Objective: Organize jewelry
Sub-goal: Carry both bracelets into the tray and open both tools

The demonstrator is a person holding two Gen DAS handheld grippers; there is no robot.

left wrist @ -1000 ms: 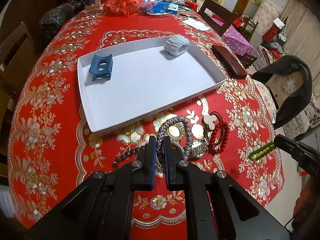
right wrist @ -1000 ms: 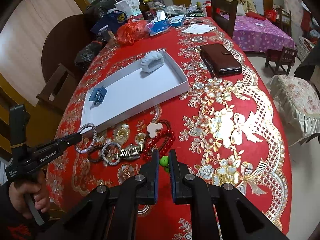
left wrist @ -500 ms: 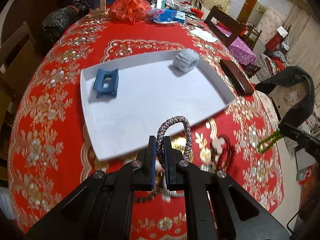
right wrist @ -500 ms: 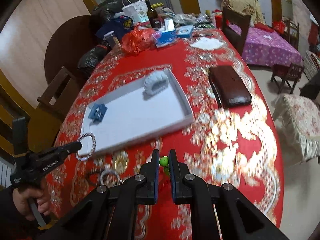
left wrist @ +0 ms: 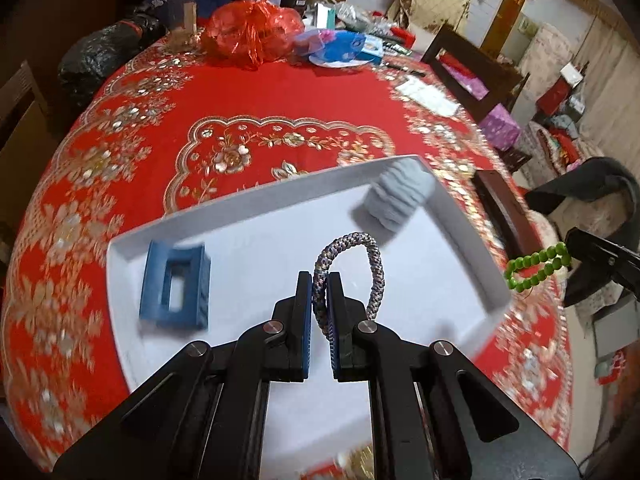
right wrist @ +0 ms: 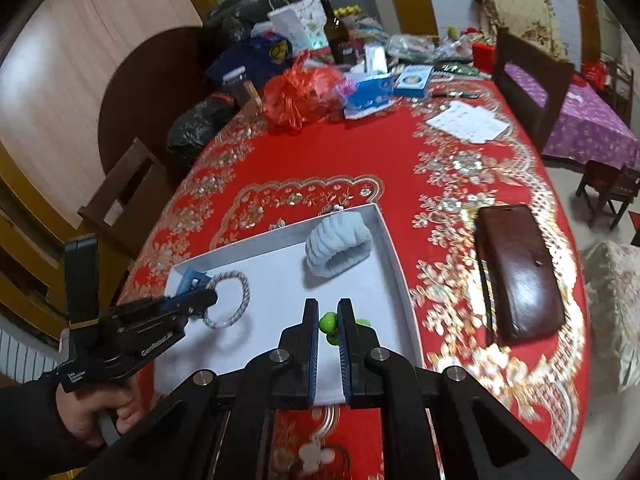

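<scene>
My left gripper (left wrist: pixel 320 280) is shut on a braided grey-purple bracelet (left wrist: pixel 374 264) and holds it above the white tray (left wrist: pixel 256 204); both show in the right wrist view, the gripper (right wrist: pixel 210 300) and the bracelet (right wrist: pixel 242 284). My right gripper (right wrist: pixel 328 308) is shut on a green bead bracelet (right wrist: pixel 329 323) above the tray's near right part (right wrist: pixel 394 256); the bead bracelet also shows in the left wrist view (left wrist: pixel 534 268). In the tray lie a blue hair claw (left wrist: pixel 174 290) and a pale grey scrunchie (left wrist: pixel 398 200).
A brown wallet (right wrist: pixel 520 272) lies on the red patterned tablecloth (right wrist: pixel 320 168) right of the tray. Bags, boxes and a bottle (right wrist: pixel 338 36) crowd the table's far end. Wooden chairs (right wrist: pixel 124 196) stand around. More jewelry (right wrist: pixel 316 456) lies below the right gripper.
Both grippers have moved forward over the tray, carrying their bracelets. The loose jewelry pile on the cloth has dropped out of the left wrist view.
</scene>
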